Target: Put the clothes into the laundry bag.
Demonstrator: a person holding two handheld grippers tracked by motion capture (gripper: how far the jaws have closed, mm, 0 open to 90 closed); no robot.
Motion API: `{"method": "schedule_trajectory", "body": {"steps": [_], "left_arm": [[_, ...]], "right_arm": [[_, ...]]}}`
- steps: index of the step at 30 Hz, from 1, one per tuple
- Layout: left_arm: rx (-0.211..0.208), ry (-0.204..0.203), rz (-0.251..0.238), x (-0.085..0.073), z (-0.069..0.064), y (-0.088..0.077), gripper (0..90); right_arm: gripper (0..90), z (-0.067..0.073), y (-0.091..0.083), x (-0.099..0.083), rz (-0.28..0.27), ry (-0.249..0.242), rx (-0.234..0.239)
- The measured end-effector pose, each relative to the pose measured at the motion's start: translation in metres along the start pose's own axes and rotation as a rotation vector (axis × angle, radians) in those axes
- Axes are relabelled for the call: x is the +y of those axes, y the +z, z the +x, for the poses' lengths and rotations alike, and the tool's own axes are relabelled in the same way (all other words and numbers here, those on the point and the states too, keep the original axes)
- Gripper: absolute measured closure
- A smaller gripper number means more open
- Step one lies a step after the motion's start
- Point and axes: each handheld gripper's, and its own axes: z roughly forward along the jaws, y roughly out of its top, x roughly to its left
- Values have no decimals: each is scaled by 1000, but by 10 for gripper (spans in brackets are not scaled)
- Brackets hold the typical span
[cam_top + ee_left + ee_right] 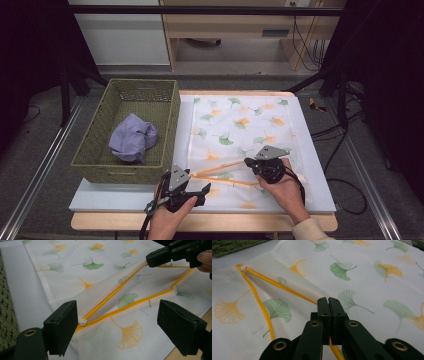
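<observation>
A white mesh bag (240, 125) printed with green and orange ginkgo leaves lies flat on the white board. Its yellow zipper (112, 293) gapes open in a long V near the front edge. My right gripper (248, 162) is shut on the upper zipper edge (287, 288) and holds that flap raised off the layer below; in the right gripper view the jaws (328, 301) meet on the fabric. My left gripper (204, 194) stands open by the bag's front left corner. Its jaws (120, 315) straddle the zipper's closed end, with the small white tab (82, 322) beside the left jaw.
A green woven basket (100, 170) stands left of the bag, with a crumpled lilac cloth (132, 137) inside. The board's front edge (200, 207) and the wooden table edge lie just under my hands. Cables trail on the floor at right.
</observation>
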Motion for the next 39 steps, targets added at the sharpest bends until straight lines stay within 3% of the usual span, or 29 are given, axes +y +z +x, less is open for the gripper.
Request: {"method": "schedule_trajectory", "body": {"steps": [9,19,28,32,35,39], "left_arm": [[-10,-1,1,2,0,-1,165],[-13,-11,4,8,5,-7,165],[9,-42,-40,22,14,-18,169],[16,-32,-38,36,20,-24,162],[22,-21,0,45,25,-24,131],[30,25,36,56,28,-24,102]], "right_arm": [[888,1,-2,1,-15,6,-9],[889,3,-10,7,-74,3,-30],[890,3,-13,11,-106,5,-36],[890,-1,-16,15,-119,23,-26],[890,-4,-17,17,-121,25,-22],[890,-6,-18,17,-125,34,-18]]}}
